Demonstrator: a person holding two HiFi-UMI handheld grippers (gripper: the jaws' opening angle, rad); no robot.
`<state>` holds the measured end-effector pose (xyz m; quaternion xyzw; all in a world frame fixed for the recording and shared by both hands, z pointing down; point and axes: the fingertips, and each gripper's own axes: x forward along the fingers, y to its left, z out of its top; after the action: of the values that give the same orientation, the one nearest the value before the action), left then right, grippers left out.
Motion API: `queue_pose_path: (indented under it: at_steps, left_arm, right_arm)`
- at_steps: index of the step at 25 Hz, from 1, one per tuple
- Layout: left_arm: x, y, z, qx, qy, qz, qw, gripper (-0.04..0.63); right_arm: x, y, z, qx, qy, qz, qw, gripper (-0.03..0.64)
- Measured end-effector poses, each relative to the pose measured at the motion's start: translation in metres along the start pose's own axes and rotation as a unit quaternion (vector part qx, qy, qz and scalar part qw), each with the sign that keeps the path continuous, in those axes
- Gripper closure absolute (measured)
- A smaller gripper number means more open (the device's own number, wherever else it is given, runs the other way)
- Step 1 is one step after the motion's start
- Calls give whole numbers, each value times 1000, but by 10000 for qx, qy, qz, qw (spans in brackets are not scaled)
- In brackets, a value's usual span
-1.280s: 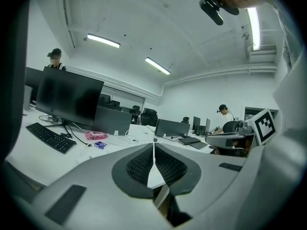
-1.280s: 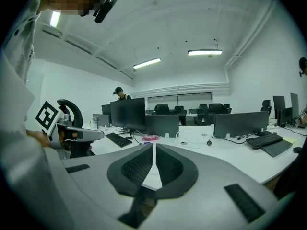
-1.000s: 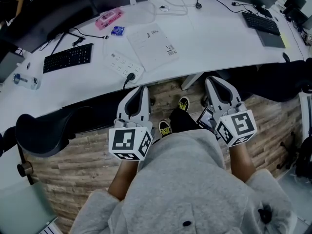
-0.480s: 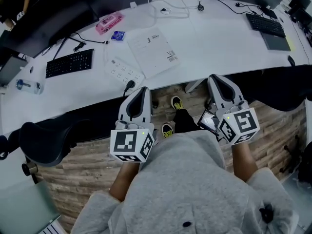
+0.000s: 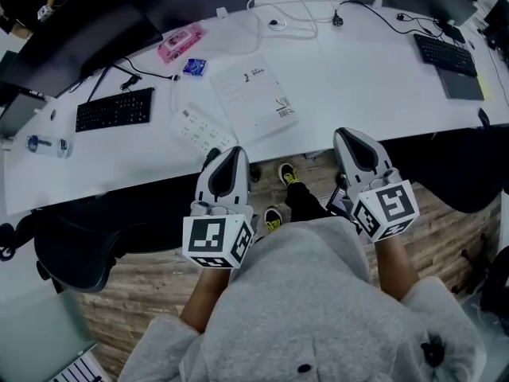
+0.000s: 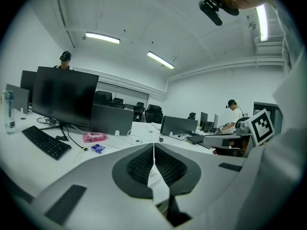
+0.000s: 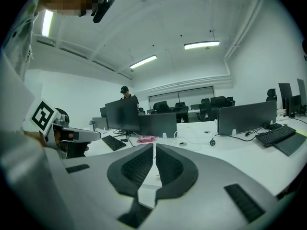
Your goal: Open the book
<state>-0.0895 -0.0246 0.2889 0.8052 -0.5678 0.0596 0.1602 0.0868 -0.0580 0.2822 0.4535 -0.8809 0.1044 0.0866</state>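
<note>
The book [image 5: 254, 95] is a thin white booklet lying closed and flat on the white desk [image 5: 374, 78], near its front edge. My left gripper [image 5: 233, 153] is held below and in front of the desk edge, its tips just short of the book's near corner. It is shut with nothing in it [image 6: 153, 145]. My right gripper [image 5: 351, 135] is to the right of the book, under the desk edge, also shut and empty [image 7: 154, 146]. Neither touches the book.
A white power strip [image 5: 203, 126] lies left of the book, with a black keyboard [image 5: 114, 108], a pink box [image 5: 180, 41] and a small blue packet [image 5: 193, 67] beyond. A second keyboard [image 5: 445, 52] is far right. A black chair [image 5: 75, 241] stands at the left.
Both grippers have moved forward towards the desk's front edge, and the book now lies closer to their tips. Their jaws have stayed shut.
</note>
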Motion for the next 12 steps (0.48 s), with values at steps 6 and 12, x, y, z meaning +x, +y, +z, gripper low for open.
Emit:
queue_pose_path:
  at_steps: [6,12]
  left_arm:
    - [26,20,2,-80,110,290,9995,580]
    - [50,35,6,-117,192,543,9983,579]
  right_arm:
    - [37,-13,1,62,98,275,9996,578]
    - [74,-25,4,97,167,586,9981,577]
